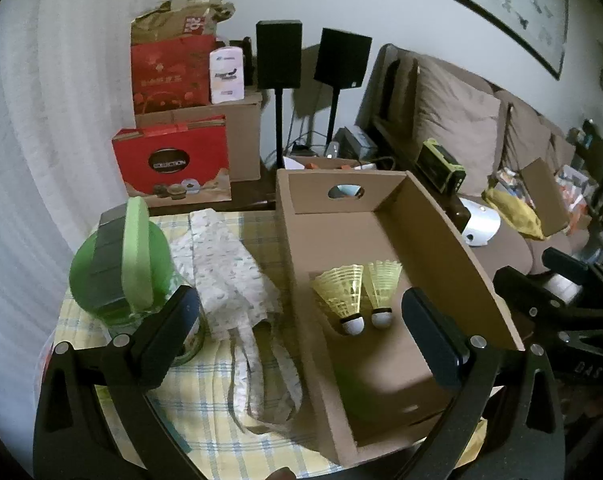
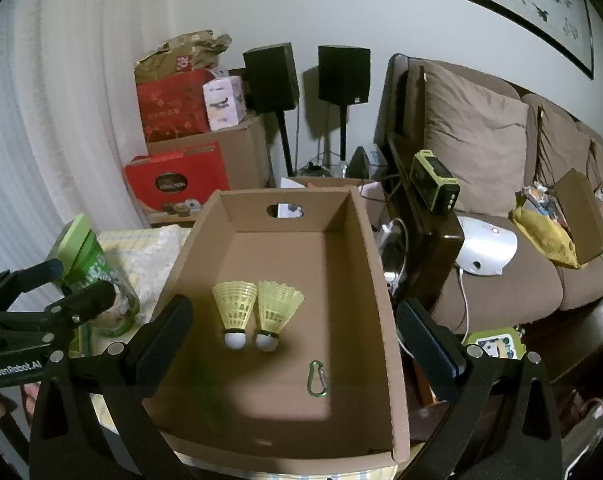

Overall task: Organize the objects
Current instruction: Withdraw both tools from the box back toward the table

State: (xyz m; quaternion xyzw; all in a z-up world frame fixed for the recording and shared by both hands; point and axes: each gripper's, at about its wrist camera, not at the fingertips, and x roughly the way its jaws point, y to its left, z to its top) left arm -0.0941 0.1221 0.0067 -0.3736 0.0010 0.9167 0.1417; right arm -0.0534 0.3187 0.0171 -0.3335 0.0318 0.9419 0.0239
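Cardboard box (image 2: 377, 280) fills centre frame, perched near the table edge; a careless nudge from either wide-spread gripper could shove it off. Left gripper (image 1: 301, 336) and right gripper (image 2: 293, 340) both hold nothing. Two yellow shuttlecocks (image 2: 257, 312) lie mid-frame between the right fingers (image 2: 429, 344), untouched; green carabiner (image 2: 317, 378) sits lower right.
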